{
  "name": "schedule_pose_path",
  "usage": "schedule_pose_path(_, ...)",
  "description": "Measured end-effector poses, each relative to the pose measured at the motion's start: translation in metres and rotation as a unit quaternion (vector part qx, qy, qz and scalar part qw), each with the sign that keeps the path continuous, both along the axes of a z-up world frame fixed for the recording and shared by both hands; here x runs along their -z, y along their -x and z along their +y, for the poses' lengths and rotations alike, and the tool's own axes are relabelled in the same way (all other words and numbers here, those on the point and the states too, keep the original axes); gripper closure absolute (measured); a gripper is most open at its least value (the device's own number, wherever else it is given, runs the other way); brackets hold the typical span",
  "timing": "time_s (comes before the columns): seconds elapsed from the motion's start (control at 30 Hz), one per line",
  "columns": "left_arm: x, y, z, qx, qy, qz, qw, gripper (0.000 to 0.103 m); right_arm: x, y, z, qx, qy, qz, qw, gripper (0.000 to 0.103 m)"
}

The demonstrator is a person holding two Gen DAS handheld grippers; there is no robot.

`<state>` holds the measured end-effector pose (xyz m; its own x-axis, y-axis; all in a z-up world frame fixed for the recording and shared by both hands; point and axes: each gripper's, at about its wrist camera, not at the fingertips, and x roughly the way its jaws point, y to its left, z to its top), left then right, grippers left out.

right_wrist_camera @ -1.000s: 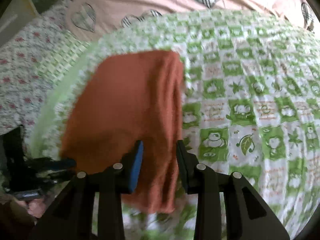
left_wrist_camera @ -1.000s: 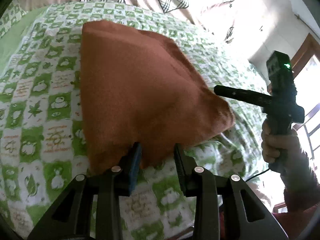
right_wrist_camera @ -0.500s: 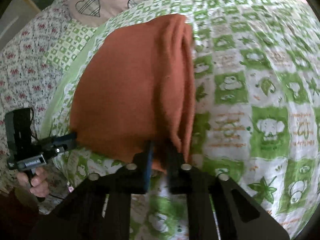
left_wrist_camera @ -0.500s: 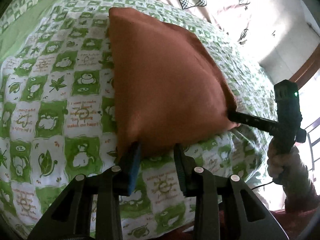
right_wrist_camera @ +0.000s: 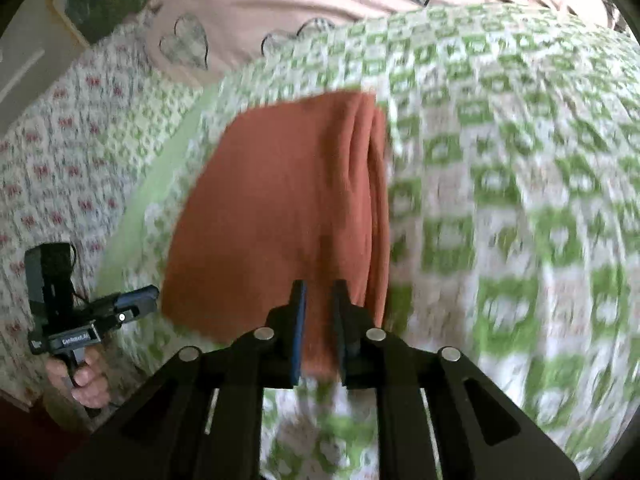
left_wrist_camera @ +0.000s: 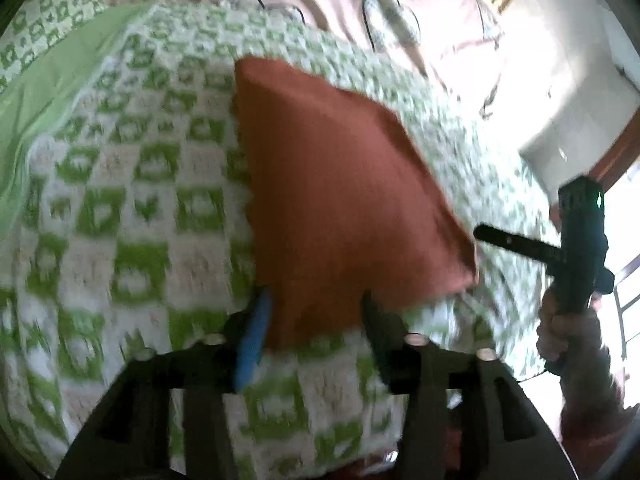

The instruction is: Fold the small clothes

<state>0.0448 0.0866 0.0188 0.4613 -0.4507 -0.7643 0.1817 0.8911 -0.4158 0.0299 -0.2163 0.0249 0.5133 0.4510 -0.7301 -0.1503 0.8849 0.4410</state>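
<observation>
A folded rust-orange cloth lies on the green-and-white checked bedspread; it also shows in the right wrist view, with stacked fold layers along its right edge. My left gripper is open, its fingers straddling the cloth's near corner. My right gripper is shut on the cloth's near edge. The right gripper also shows in the left wrist view at the cloth's right corner. The left gripper shows in the right wrist view at the cloth's left corner. Both views are motion-blurred.
A pink quilt with checked hearts lies at the back. A floral sheet lies at the bed's left side. A white wall and wooden window frame stand at the right.
My right gripper closed on the cloth's near edge and stays shut. My left gripper stays open at the near corner. Both cameras have shifted and the views have blurred.
</observation>
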Motion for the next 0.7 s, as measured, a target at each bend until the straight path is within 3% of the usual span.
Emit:
schedule_pose_path(0.13, -0.001, -0.047, 0.006, -0.024, 0.013, 0.0, 0.9996, 0.045, -0.005, -0.025, 0.002, -0.011, -0.007, -0.008, 1.0, 0.087)
schedule_pose_path(0.3, 0.011, -0.118, 0.021, -0.042, 0.055, 0.03, 0.9971, 0.045, -0.005, -0.041, 0.023, -0.03, -0.013, -0.007, 0.999, 0.087)
schedule_pose_path(0.53, 0.03, -0.213, 0.053, -0.1, 0.12, 0.061, 0.9857, 0.045, 0.003, -0.047, 0.028, -0.041, -0.016, 0.001, 0.999, 0.087)
schedule_pose_path(0.7, 0.05, -0.259, 0.053, -0.1, 0.145, 0.09, 0.9802, 0.045, 0.008, -0.054, 0.032, -0.048, -0.013, 0.006, 0.999, 0.086)
